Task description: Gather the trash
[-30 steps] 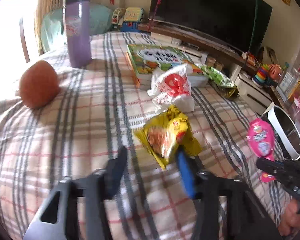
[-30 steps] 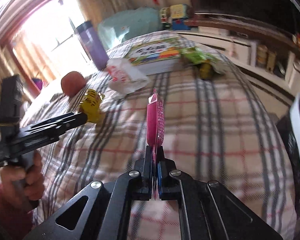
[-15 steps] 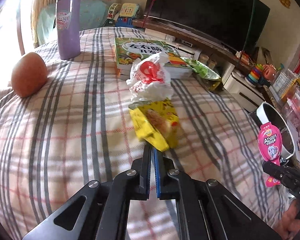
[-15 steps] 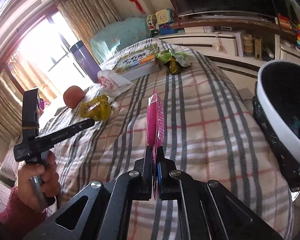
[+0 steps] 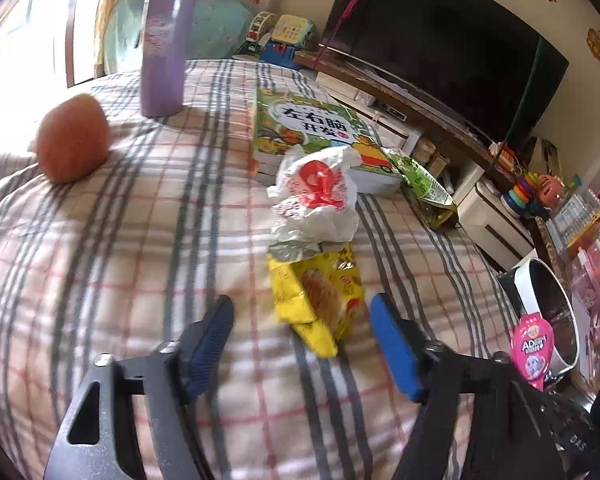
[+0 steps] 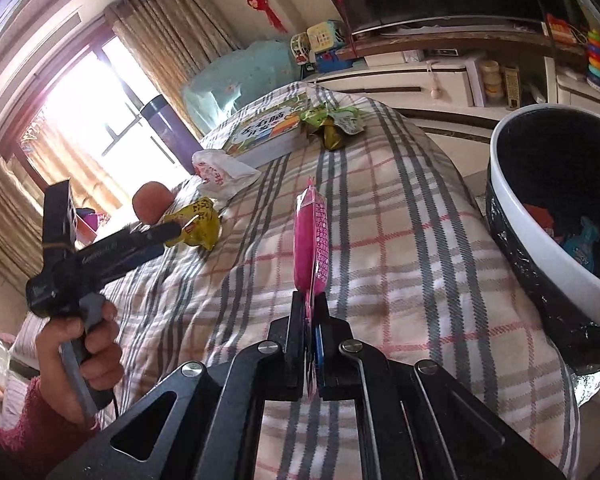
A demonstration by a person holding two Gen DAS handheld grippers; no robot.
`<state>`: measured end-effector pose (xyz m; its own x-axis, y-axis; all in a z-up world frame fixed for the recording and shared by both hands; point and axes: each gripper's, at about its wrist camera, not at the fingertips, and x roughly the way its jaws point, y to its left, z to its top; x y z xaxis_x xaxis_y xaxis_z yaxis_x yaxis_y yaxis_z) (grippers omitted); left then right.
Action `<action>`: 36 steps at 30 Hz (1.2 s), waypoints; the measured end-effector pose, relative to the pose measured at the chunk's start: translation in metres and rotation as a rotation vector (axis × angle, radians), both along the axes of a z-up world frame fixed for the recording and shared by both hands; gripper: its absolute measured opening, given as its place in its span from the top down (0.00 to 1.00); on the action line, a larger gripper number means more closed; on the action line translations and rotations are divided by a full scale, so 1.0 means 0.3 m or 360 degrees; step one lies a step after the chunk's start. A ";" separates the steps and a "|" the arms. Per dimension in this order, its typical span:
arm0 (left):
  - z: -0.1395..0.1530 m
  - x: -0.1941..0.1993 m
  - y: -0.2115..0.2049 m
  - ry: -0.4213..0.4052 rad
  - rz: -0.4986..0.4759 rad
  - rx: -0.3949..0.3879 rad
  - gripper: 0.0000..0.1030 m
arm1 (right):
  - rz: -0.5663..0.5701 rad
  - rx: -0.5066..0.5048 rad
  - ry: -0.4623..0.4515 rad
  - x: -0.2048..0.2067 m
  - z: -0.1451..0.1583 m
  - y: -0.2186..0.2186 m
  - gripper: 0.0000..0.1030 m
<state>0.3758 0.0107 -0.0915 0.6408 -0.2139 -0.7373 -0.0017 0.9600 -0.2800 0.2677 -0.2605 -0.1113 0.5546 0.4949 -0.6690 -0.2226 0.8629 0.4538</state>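
Both grippers are black, angular frames with triangular cut-outs and round silver screws at the pivots. The left gripper (image 5: 302,344) carries ribbed blue pads on its jaws; the right gripper (image 6: 311,320) shows a blue pad on one jaw only. The left tool has a grey handle, white lettering along its arm, and a dark cable. The left hand (image 6: 82,354) wears a fuzzy magenta sleeve.

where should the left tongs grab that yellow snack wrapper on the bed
Take the yellow snack wrapper by its crumpled near end, which rises off the plaid blanket and points at the left tongs. Come straight in from the near side, low. Their jaws have just been opening and already flank that end, not yet touching it.
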 end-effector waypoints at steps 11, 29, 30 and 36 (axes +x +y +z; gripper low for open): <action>0.030 -0.048 -0.121 -0.0077 -0.0170 0.0057 0.97 | -0.0056 0.0002 -0.0030 -0.008 0.021 -0.072 0.97; 0.116 -0.196 -0.285 -0.0161 -0.0413 -0.0014 1.00 | -0.0189 0.0008 -0.0126 -0.093 0.094 -0.205 0.97; 0.123 -0.199 -0.301 -0.0163 -0.0429 -0.0023 1.00 | -0.0200 0.0009 -0.0129 -0.097 0.096 -0.216 0.97; 0.135 -0.206 -0.386 -0.0177 -0.0516 -0.0027 1.00 | -0.0262 -0.0001 -0.0149 -0.121 0.109 -0.282 0.97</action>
